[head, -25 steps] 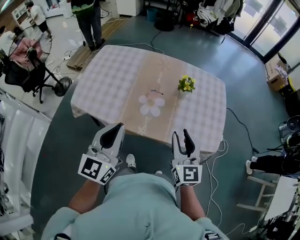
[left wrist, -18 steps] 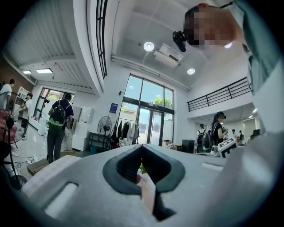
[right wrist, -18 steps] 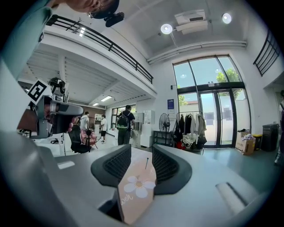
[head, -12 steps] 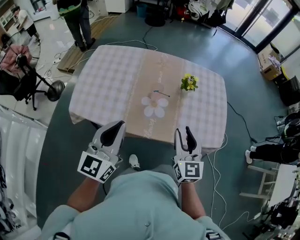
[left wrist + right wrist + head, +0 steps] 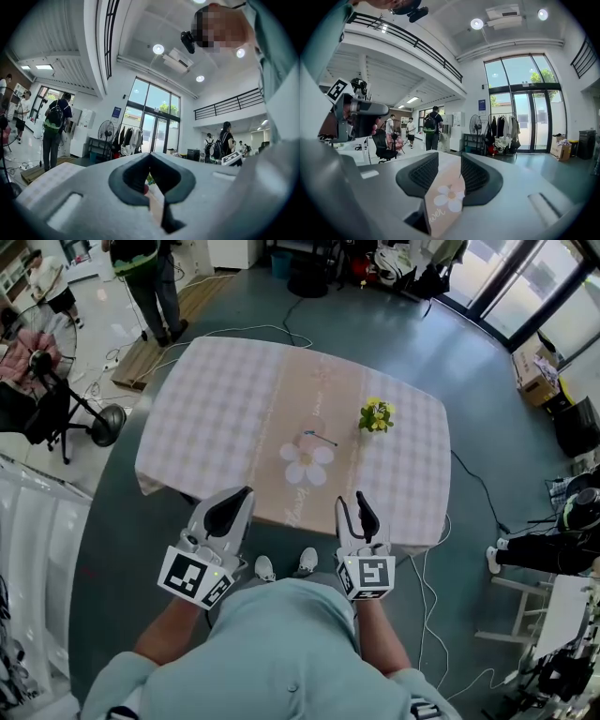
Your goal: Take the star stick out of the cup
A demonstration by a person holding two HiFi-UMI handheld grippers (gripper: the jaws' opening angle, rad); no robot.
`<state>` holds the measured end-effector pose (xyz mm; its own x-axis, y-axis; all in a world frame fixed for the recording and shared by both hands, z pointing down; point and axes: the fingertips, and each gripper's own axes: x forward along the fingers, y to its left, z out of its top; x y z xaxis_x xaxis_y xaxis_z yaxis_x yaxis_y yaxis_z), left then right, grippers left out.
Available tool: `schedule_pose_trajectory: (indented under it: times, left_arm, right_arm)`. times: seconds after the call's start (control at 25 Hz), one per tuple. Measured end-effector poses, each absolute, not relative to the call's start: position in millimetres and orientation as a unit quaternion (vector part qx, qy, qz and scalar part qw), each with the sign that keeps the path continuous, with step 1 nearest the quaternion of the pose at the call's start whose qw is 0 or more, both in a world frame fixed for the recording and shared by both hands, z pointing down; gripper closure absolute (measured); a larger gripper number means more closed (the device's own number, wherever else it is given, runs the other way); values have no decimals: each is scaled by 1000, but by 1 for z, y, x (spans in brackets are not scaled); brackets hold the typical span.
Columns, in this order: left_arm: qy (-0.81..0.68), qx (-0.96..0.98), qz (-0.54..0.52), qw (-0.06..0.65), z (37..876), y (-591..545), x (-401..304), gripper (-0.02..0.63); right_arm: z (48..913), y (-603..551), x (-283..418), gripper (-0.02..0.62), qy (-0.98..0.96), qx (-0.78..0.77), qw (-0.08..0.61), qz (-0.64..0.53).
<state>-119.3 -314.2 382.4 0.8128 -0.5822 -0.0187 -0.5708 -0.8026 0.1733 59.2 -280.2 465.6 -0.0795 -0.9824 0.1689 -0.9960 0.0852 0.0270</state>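
The left hand-held gripper (image 5: 242, 493) hovers off the near edge of the surface (image 5: 206, 399), its tips drawn together on nothing. Further right, a thin dark sliver (image 5: 320, 436) lies on the runner (image 5: 309, 381). The right hand-held gripper (image 5: 354, 501) stands wide and empty. Beyond it sits the cup (image 5: 375, 414), a small yellow-green cluster; the star stick is too small to pick out. This looks like the approach. Next, a reach across the surface to the cup is needed.

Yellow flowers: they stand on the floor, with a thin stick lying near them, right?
Not quite. The head view shows the yellow flowers standing on the table, not the floor. The thin stick does lie near them.
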Motion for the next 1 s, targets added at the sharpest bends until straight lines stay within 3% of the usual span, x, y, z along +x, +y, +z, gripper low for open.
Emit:
schedule_pose_trajectory:
  times: [1.0]
  left_arm:
    - [-381, 922, -32, 56, 370, -316, -123, 601]
  right_arm:
    - [533, -357, 83, 465, -758, 641, 88, 87]
